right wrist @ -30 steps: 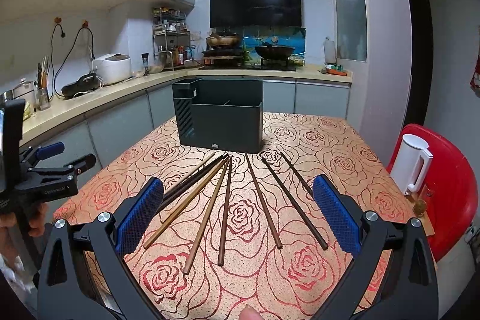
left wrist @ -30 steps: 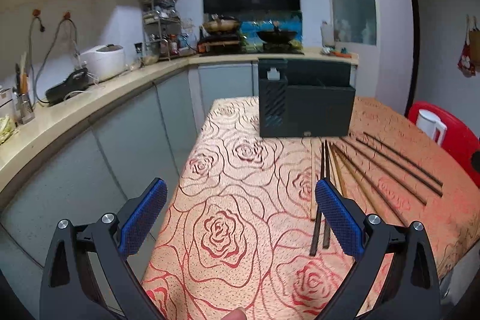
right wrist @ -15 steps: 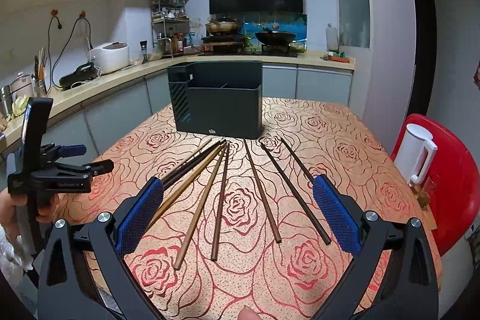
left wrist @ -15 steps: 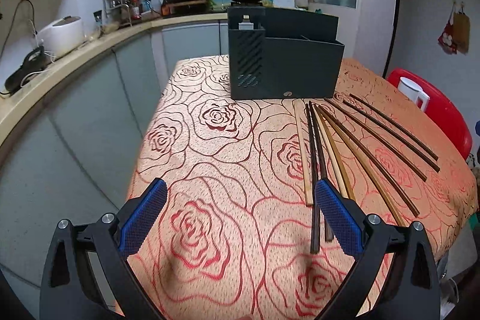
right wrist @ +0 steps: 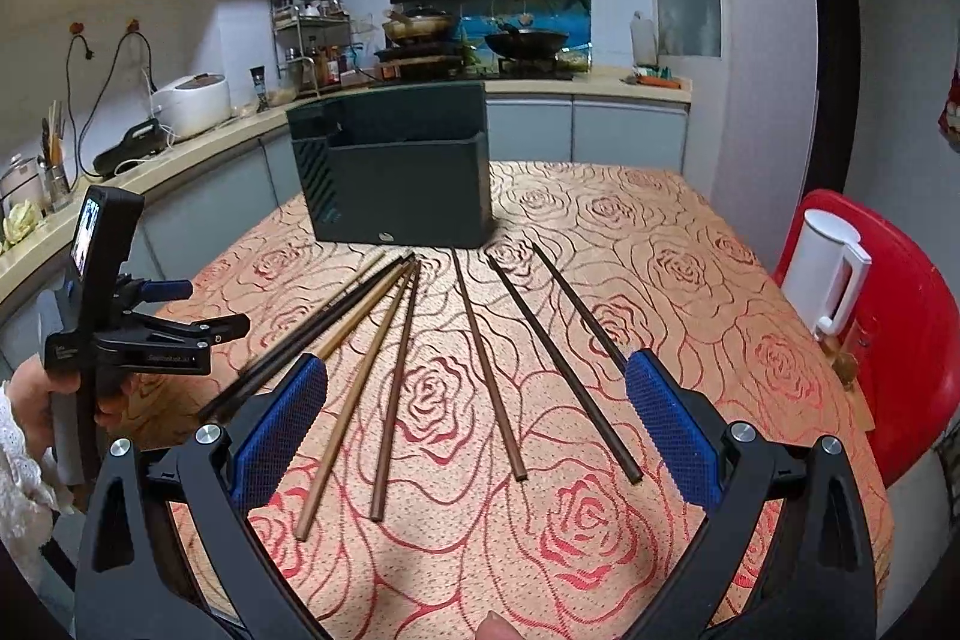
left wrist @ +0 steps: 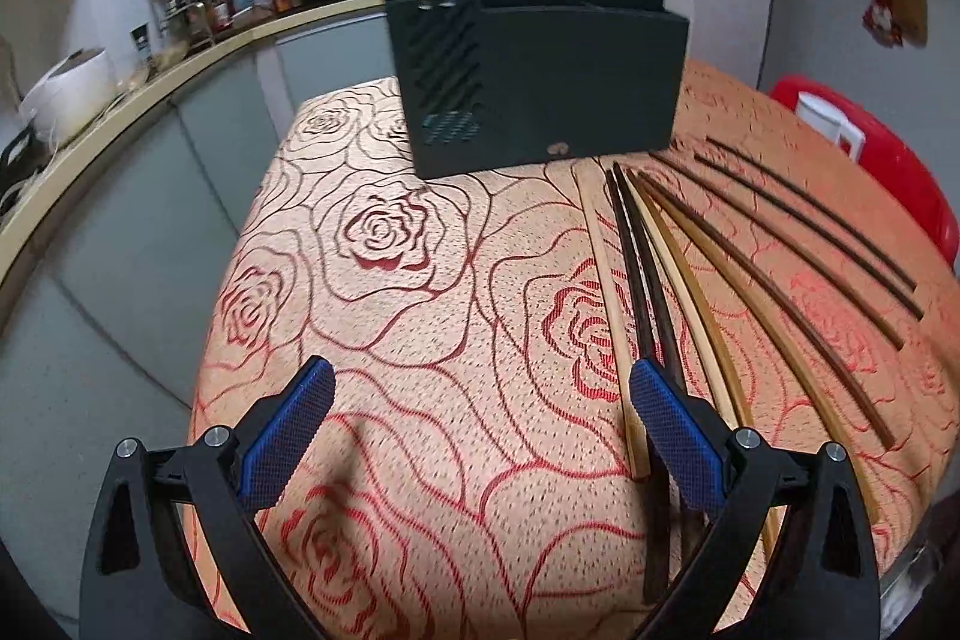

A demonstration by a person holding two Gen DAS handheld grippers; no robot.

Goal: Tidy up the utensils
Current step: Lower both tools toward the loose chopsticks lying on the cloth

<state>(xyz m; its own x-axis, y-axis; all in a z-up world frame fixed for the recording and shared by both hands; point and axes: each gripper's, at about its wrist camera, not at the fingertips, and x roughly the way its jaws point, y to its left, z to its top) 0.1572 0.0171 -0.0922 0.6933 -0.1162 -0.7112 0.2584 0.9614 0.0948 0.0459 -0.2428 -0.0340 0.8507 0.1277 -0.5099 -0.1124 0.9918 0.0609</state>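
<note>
Several chopsticks (right wrist: 480, 364) lie fanned out on the rose-patterned tablecloth (right wrist: 660, 244), in front of a dark organiser box (right wrist: 402, 184). In the left wrist view the box (left wrist: 540, 82) stands at the far end, with a pale chopstick (left wrist: 606, 292) and a dark pair (left wrist: 645, 292) running back from it. My left gripper (left wrist: 480, 388) hovers open low over the cloth, its right finger above the near ends of the dark pair. My right gripper (right wrist: 477, 376) is open above the near ends of the middle chopsticks, holding nothing. The left gripper (right wrist: 222, 334) also shows at the table's left edge, held by a hand.
A white jug (right wrist: 831, 268) sits on a red chair (right wrist: 906, 340) right of the table. A kitchen counter (right wrist: 198, 142) with a rice cooker (right wrist: 192, 100) runs along the left wall, with a stove and pans behind. The table's left edge (left wrist: 240, 244) drops off beside grey cabinets.
My left gripper has moved forward and tipped down over the table, closer to the box and chopsticks. The right gripper has barely shifted. Both stay open.
</note>
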